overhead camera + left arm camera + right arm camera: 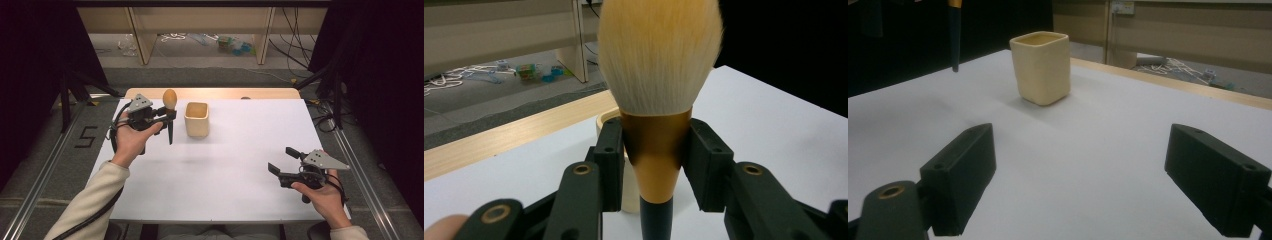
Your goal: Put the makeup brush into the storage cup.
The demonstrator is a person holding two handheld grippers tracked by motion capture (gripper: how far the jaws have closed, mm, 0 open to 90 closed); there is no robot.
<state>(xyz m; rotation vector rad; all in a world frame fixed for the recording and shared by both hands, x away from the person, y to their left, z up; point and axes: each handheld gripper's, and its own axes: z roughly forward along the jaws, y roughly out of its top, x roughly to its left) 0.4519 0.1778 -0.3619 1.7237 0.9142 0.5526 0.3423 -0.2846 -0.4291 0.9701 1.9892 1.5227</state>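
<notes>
High view: the left tool [169,116] is raised over the far left of the white worktop [220,170], clenched on a makeup brush [170,100] held upright, bristles up and dark handle pointing down. Just to its right a cream square cup [196,119] stands on the worktop. The right tool [281,161] hovers near the right front edge, jaws spread and empty.

Left gripper view: both jaws press the gold ferrule of the brush [656,90], below the pale bristles; the cup's rim [605,120] shows behind.

Right gripper view: the released jaws frame bare worktop [1088,150]; the cup [1042,67] stands well ahead, the brush handle tip [954,35] hanging above the surface to its left.
</notes>
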